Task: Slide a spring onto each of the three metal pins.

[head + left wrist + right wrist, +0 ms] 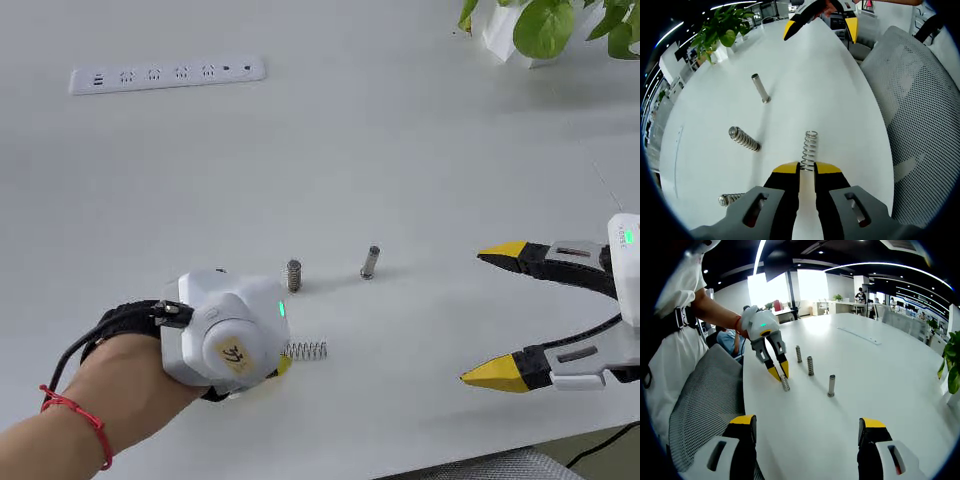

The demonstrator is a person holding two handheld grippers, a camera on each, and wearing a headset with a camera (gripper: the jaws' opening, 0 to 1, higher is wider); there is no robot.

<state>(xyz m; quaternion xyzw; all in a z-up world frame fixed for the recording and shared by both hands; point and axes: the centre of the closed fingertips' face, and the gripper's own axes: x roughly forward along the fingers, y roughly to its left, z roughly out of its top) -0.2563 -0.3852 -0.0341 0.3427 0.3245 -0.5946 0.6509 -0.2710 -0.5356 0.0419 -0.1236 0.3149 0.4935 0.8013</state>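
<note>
Pin (732,199), sprung, at eight o'clock in left gripper view; left gripper (807,166) clamped on loose spring (810,145), palm-down; right gripper (473,317) wide open.

We log white table (420,140), plain matte top. Power strip (167,75) lying flat toward far left of table. Green leafy plant (545,25) at far right corner. Grey mesh chair (915,100) just beside near table edge. Open office with ceiling strip lights beyond.
</note>
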